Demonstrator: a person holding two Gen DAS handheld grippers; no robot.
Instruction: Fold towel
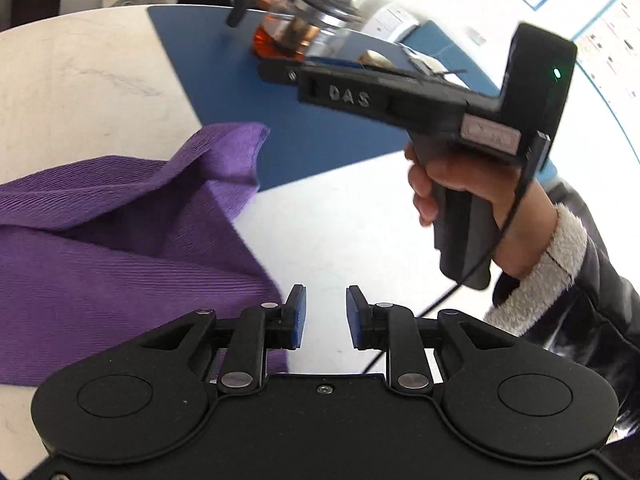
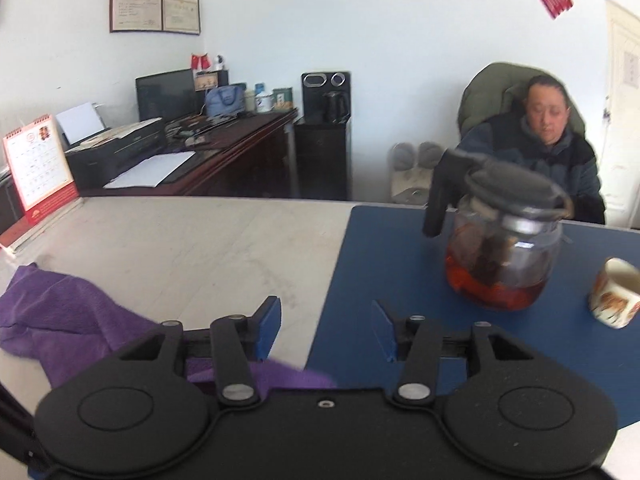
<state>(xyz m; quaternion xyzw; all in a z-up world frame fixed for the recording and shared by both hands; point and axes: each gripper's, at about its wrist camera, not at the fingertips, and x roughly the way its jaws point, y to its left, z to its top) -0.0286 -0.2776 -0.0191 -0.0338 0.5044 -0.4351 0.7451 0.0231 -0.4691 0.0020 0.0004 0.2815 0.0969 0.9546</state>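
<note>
The wide desk (image 2: 192, 240), with a pale marbled top and a dark blue panel beside it, carries everything, and the biggest risk comes from how crowded its blue side is. The purple ribbed cloth towel (image 1: 120, 248) lies rumpled on the pale part, with one corner turned up and a fold of cloth over the rest; in the right wrist view it reaches under the front of the right gripper. If the cloth is pulled flat with a broad sweep, it can drag toward the blue panel. There stands the glass teapot with a black lid and handle (image 2: 502, 252), holding reddish tea, and near it the small white ceramic cup with an orange pattern (image 2: 614, 298); a knock from a gripper body or from a swinging towel edge can tip either one and wet the cloth. The right gripper (image 2: 326, 330) has its jaws parted with nothing between them, and it points toward the border of the two surfaces, not at the towel, so a closing here catches only air. The left gripper (image 1: 326, 316) also has released jaws, only a narrow gap, just beside the towel's near edge; I judge that such a small opening can miss the doubled cloth or pinch only one layer, and then the fold comes out crooked.
</note>
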